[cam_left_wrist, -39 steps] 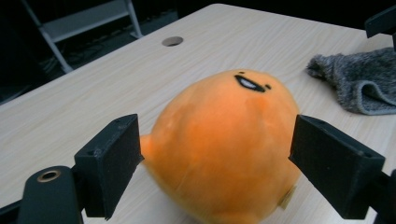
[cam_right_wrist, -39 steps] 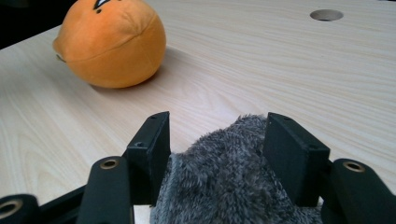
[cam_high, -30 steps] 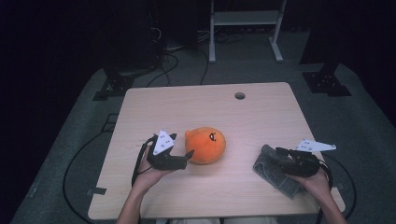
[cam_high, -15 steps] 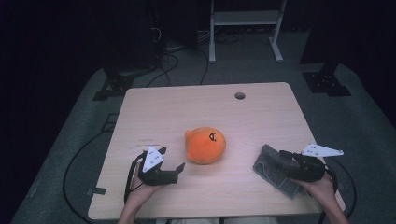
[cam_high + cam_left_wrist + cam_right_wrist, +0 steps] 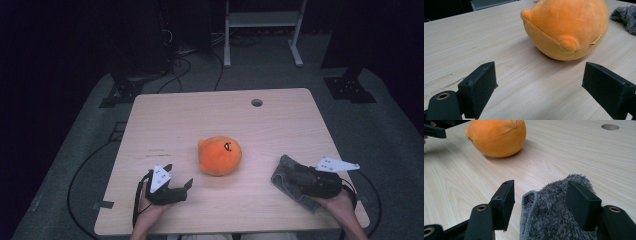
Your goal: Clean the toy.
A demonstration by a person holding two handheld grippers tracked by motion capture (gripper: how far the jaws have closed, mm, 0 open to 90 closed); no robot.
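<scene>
Since the earlier frame the left gripper [image 5: 178, 181] has drawn back from the orange plush [image 5: 220, 155] — jaws just spreading wider, nothing between them, plush ahead; the right gripper [image 5: 540, 202] stands spread over the grey cloth [image 5: 554, 220] — no pinch.

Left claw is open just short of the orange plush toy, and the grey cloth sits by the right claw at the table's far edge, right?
Not quite. The grey cloth lies at the table's near edge, as the high view shows. The left claw is open short of the orange plush toy; the right claw is there.

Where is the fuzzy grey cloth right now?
The grey cloth lies near the table's right front corner, under the right gripper, right of the orange plush toy.
</scene>
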